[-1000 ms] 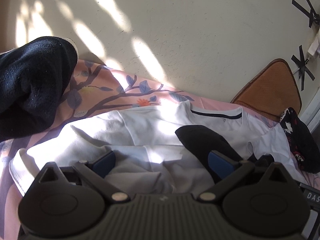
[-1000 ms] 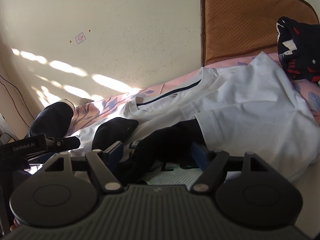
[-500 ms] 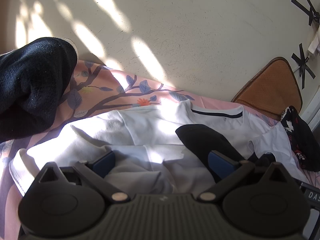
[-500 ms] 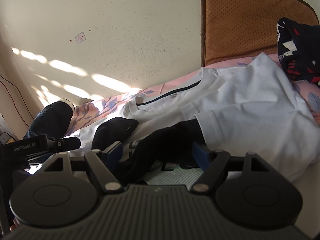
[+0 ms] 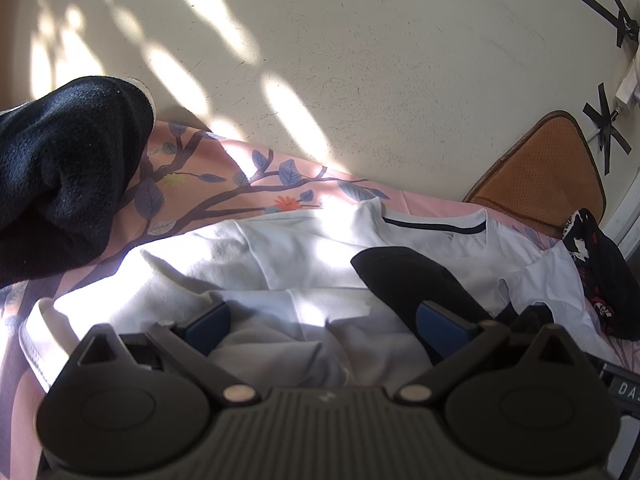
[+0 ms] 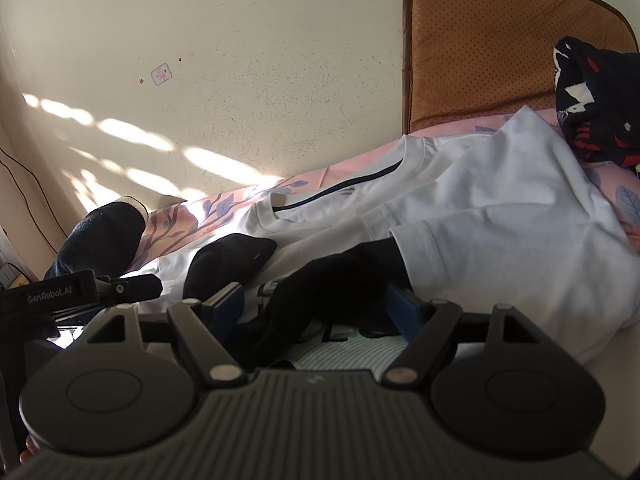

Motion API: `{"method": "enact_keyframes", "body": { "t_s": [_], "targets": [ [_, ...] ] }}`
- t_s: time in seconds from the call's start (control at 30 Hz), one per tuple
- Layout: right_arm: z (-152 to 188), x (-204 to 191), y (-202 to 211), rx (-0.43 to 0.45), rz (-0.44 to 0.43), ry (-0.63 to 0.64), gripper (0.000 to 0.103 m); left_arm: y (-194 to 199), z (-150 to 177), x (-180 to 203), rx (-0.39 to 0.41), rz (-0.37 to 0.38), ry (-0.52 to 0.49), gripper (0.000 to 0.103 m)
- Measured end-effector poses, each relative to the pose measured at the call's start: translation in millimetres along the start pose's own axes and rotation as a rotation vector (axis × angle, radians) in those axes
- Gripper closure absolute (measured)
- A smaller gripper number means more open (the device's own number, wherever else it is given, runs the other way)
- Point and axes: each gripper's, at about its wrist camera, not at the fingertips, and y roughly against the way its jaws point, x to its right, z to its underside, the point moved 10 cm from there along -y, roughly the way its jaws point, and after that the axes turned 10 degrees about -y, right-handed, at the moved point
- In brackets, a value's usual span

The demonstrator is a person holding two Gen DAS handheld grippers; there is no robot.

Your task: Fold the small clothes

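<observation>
A white T-shirt (image 5: 304,256) with a dark collar stripe lies crumpled on the pink floral bedsheet (image 5: 224,196); it also shows in the right wrist view (image 6: 500,208). Two black socks lie on it: one (image 5: 404,276) (image 6: 228,260) near the middle, another (image 6: 336,284) between the fingers of my right gripper (image 6: 316,308). My left gripper (image 5: 324,324) is open, low over a grey-white fold of the shirt. My right gripper is open around the second sock, its pads apart from it. A striped cloth (image 6: 360,352) lies under that sock.
A dark fleece garment (image 5: 60,184) is heaped at the left against the cream wall (image 5: 360,80). A brown cushion (image 6: 492,48) leans on the wall at the right. A black, red and white patterned garment (image 6: 596,100) lies beside it.
Almost nothing has moved; both views shift very slightly and both grippers stay open in place.
</observation>
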Motion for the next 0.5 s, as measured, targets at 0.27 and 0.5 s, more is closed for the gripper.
{"method": "enact_keyframes", "body": {
  "t_s": [0.27,0.5],
  "targets": [
    [1,-1,-1,0.003,0.006,0.007,0.022,0,0,1,0.000,-0.005,-0.008,0.000],
    [0,-2,0,0.023,0.006,0.032,0.022,12,-7,1,0.014,0.063,0.025,0.001]
  ]
}}
